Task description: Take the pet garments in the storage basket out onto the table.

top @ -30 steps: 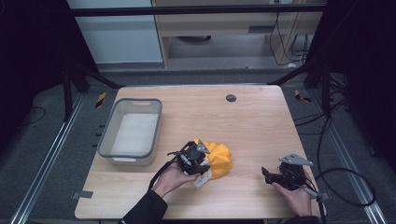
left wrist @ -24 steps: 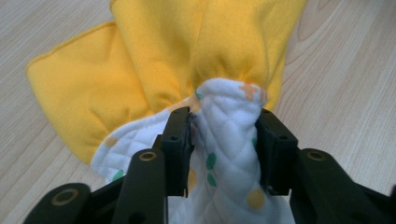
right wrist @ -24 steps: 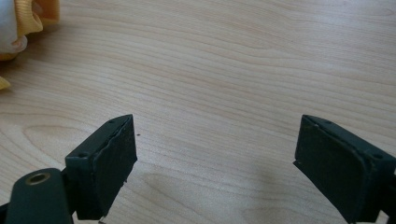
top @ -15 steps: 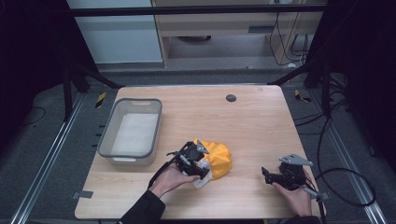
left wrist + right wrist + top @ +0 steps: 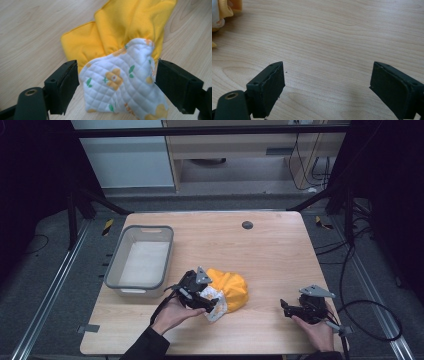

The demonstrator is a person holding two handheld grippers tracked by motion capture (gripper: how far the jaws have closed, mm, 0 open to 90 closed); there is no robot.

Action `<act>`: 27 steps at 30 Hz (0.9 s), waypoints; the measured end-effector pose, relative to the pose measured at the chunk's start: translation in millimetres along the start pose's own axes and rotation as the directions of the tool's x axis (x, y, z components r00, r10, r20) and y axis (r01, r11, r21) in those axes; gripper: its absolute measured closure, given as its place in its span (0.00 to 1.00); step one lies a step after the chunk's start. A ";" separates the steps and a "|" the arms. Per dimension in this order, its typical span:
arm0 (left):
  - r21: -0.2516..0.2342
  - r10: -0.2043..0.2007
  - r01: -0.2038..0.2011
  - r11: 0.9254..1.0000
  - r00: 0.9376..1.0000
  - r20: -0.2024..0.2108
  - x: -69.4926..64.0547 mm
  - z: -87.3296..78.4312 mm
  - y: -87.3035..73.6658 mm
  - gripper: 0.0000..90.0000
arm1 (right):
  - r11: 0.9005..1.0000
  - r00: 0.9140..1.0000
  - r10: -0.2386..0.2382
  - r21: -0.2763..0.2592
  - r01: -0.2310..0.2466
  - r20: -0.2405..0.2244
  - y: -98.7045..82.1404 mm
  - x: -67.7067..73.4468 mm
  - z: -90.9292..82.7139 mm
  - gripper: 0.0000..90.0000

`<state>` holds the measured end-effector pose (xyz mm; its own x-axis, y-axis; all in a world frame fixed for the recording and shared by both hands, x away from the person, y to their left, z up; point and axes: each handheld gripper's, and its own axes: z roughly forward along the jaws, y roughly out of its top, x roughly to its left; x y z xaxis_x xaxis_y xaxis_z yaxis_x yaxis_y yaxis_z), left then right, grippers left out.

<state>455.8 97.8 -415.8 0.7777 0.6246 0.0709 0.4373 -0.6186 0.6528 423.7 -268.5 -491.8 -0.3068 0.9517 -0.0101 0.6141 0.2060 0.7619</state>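
A yellow cloth item with a white quilted, flower-printed part lies crumpled on the wooden table, near the front centre. My left gripper sits at its left edge. In the left gripper view the left gripper is open, and the quilted part lies between the jaws with the yellow fabric beyond. My right gripper rests low at the front right, well apart from the cloth. The right gripper is open over bare wood, with a bit of the cloth at the top left.
A grey plastic bin with a pale bottom stands on the table's left side, just left of my left gripper. A small dark round spot marks the far middle of the table. Bare wood separates the cloth from the right gripper.
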 end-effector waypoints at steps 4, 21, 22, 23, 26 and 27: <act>-0.052 -0.026 0.024 0.998 0.999 -0.039 5.3 -14.0 -11.4 0.18 | 1.000 1.000 -0.003 -0.003 0.003 -0.001 0.0 0.8 0.1 0.14; -0.173 -0.130 0.111 0.979 0.986 -0.103 20.6 -38.5 -72.4 0.17 | 1.000 1.000 -0.015 -0.002 0.015 0.006 -0.5 2.0 -0.3 0.12; -0.171 -0.137 0.118 0.978 0.985 -0.103 21.3 -39.1 -75.6 0.17 | 1.000 1.000 -0.014 -0.002 0.014 0.007 -0.6 2.1 -0.4 0.12; -0.173 -0.141 0.120 0.978 0.984 -0.111 21.7 -39.6 -78.5 0.17 | 1.000 1.000 -0.014 -0.002 0.014 0.007 -0.6 2.1 -0.4 0.12; -0.172 -0.149 0.128 0.977 0.982 -0.114 23.0 -41.1 -86.1 0.17 | 1.000 1.000 -0.016 -0.002 0.016 0.007 -0.8 2.3 -0.3 0.12; -0.169 -0.149 0.129 0.977 0.983 -0.112 23.1 -41.8 -89.4 0.17 | 1.000 1.000 -0.015 -0.002 0.015 0.007 -0.8 2.4 -0.4 0.12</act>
